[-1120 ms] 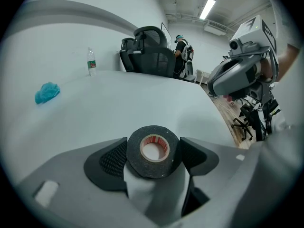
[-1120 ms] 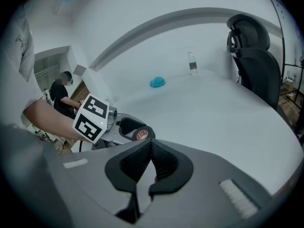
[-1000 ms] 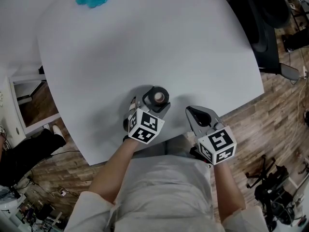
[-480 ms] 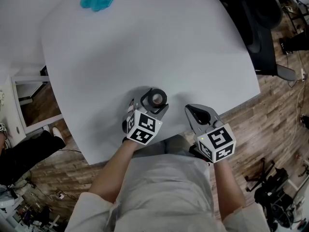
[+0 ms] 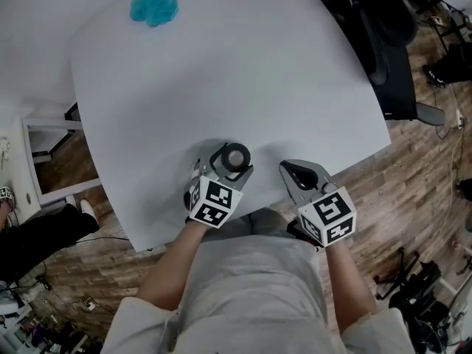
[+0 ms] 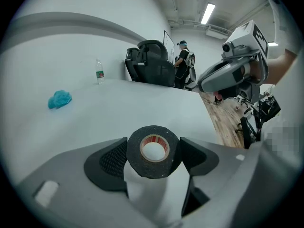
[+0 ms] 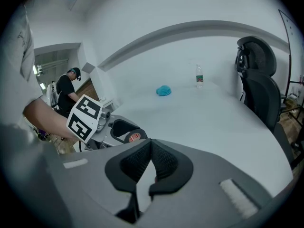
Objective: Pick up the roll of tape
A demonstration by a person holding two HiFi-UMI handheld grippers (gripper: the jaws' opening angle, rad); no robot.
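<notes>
Pinching the roll of tape (image 6: 142, 167) between my left gripper's (image 5: 234, 158) pads, same grip as a second ago, the roll over the white table's (image 5: 221, 72) near edge. My right gripper (image 7: 151, 148) is staying pressed together, empty, just beside it.

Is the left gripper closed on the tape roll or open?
Closed on it: the left gripper has both pads pressed against opposite sides of the tape roll, as its own view shows.

I read the roll of tape (image 6: 153, 170) as matt black, the pads (image 6: 113, 159) on my left gripper (image 5: 236, 159) as ribbed rubber, the desk (image 5: 221, 72) as smooth matt white.
</notes>
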